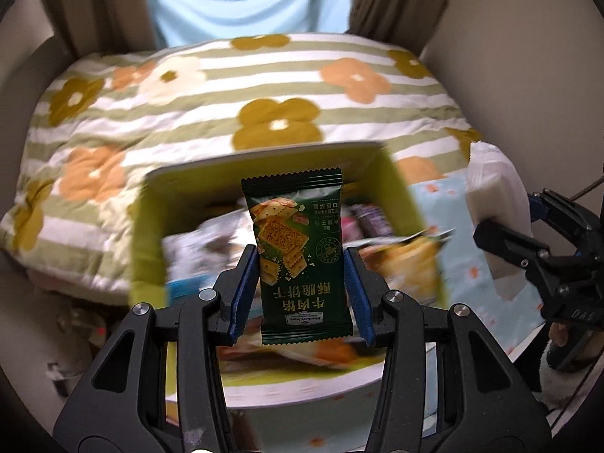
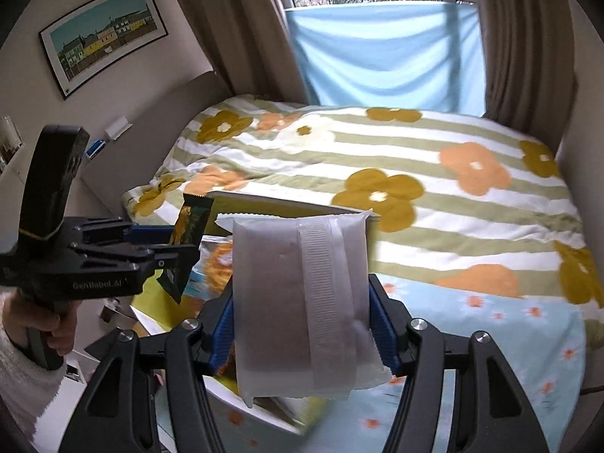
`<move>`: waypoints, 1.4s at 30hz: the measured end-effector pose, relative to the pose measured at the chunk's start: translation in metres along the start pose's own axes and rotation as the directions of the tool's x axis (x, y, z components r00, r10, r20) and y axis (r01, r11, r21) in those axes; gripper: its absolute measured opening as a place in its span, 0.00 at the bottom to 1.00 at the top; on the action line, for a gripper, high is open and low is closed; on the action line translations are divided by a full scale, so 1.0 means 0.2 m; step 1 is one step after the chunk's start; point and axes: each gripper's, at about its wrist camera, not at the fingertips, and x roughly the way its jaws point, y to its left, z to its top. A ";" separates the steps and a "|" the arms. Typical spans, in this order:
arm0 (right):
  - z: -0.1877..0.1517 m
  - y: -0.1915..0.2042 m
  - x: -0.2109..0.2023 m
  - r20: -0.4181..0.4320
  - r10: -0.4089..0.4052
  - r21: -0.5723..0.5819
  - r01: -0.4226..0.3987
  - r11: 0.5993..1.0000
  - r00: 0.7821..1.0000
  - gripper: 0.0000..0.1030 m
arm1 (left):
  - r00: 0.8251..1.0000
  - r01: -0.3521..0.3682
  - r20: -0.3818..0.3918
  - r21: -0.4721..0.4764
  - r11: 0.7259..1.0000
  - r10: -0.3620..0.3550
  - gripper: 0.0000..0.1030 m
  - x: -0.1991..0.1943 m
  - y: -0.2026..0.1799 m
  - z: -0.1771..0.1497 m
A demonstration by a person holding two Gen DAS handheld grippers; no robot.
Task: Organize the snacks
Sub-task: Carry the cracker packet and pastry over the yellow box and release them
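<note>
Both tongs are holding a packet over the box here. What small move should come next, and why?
Probably lower the left tongs and release the green cracker packet into the box. It hangs upright above the box, which already holds other snacks, with nothing visibly in the way. The right tongs grip the white packet beside it and could follow.

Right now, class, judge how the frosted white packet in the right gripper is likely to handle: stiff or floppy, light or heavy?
The frosted white packet probably feels light: it stands up unsupported above the right gripper. Its film looks thin and may be slippery. The crumpled lower corner suggests soft, easily crushed wrapping.
</note>
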 end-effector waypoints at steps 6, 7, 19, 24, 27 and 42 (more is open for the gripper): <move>-0.01 0.19 0.19 -0.038 -0.005 0.041 0.006 0.999 0.999 0.56 | 0.999 0.013 -0.036 -0.023 1.000 -0.014 0.40 0.05 0.27 -0.16; -0.02 0.20 0.21 -0.045 -0.010 0.050 0.012 0.999 0.999 0.56 | 0.999 0.015 -0.040 -0.022 1.000 -0.015 0.40 0.06 0.28 -0.18; -0.04 0.21 0.25 -0.084 -0.071 0.098 0.079 0.992 0.994 0.56 | 1.000 0.003 0.028 0.006 1.000 -0.003 1.00 0.08 0.29 -0.32; -0.04 0.21 0.26 -0.087 -0.073 0.104 0.082 0.991 0.994 0.56 | 1.000 0.010 0.017 -0.059 0.998 -0.009 1.00 0.09 0.33 -0.35; -0.04 0.21 0.28 -0.095 -0.068 0.110 0.079 0.991 0.993 0.57 | 1.000 0.004 0.020 -0.074 0.997 -0.002 1.00 0.08 0.35 -0.36; -0.10 0.16 0.23 -0.028 -0.130 0.154 0.133 0.979 0.991 0.93 | 1.000 0.020 -0.012 -0.070 0.997 -0.021 1.00 0.14 0.34 -0.40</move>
